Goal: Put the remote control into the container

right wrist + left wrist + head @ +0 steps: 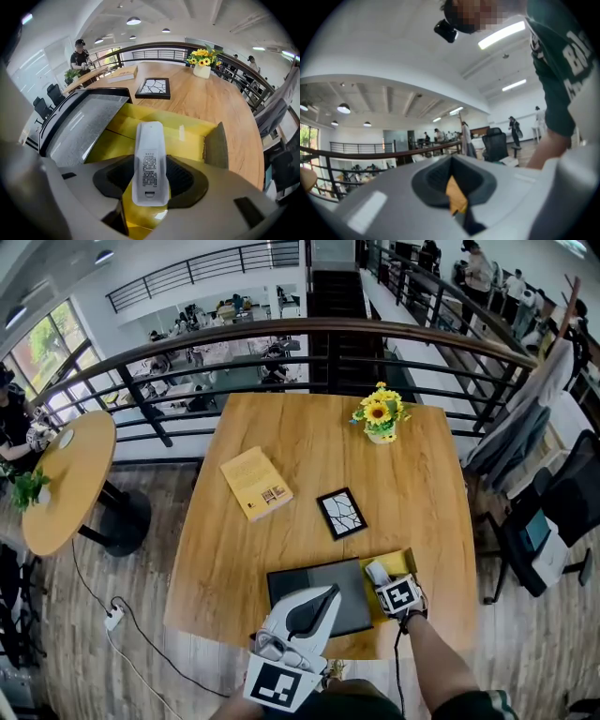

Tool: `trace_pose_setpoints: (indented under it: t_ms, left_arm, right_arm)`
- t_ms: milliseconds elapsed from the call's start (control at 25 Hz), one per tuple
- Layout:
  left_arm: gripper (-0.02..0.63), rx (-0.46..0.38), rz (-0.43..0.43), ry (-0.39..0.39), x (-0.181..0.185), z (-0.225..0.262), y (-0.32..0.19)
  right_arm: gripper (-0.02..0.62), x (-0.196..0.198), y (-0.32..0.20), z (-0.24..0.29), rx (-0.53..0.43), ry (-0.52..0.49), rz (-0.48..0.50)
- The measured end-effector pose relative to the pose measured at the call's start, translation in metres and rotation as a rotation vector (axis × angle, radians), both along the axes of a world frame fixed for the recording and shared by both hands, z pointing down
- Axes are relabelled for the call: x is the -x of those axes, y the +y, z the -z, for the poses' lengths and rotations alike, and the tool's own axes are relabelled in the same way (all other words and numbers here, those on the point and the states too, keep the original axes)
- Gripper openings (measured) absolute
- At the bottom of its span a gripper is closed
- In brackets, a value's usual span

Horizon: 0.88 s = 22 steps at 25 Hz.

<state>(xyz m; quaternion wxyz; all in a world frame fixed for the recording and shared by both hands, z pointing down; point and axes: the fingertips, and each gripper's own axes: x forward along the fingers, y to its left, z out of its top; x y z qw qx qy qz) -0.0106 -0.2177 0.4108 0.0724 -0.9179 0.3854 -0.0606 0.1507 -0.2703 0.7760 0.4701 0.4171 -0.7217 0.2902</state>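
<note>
A white remote control (150,159) lies lengthwise between the jaws of my right gripper (150,182), label side up, and the gripper is shut on it. It hangs just over the open yellow container (123,127) at the near right edge of the wooden table. In the head view, the remote control (377,571) pokes out ahead of the right gripper (384,581) above the container (403,562). My left gripper (330,594) is held low near the table's front edge with its jaws together. In its own view the left gripper (452,187) points up toward the ceiling.
A dark grey flat panel (319,598) lies right beside the container on its left. Farther back on the table (281,427) are a yellow book (255,483), a black framed picture (341,513) and a pot of sunflowers (380,414). A railing runs behind.
</note>
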Motion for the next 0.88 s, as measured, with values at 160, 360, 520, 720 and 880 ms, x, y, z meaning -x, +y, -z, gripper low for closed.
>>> trace_pose_setpoints:
  t_ms: [160,360,520,720,880]
  left_arm:
    - [0.000,0.010,0.001,0.008,0.0005,-0.0018,-0.0020]
    - [-0.001,0.005,-0.010,0.033,-0.0016,-0.0011,-0.0014]
    - [0.000,-0.003,-0.025,0.032,-0.0040,0.0021,0.0001]
    - [0.000,0.016,-0.031,0.024,-0.0051,-0.0016,0.0009]
    - [0.000,0.016,-0.025,0.043,-0.0035,0.0001,0.0029]
  right_arm:
    - [0.224,0.0004,0.0015,-0.0018,0.013,-0.019,-0.006]
    - [0.224,0.0020,0.0023,-0.0048,0.006,-0.017,-0.012]
    - [0.225,0.0023,-0.0014,-0.0028,-0.015,-0.024,-0.016]
    - [0.225,0.0011,0.0005,-0.0048,0.017,-0.026,-0.026]
    - [0.225,0.0002,-0.0002,-0.0054,0.021,-0.026,-0.025]
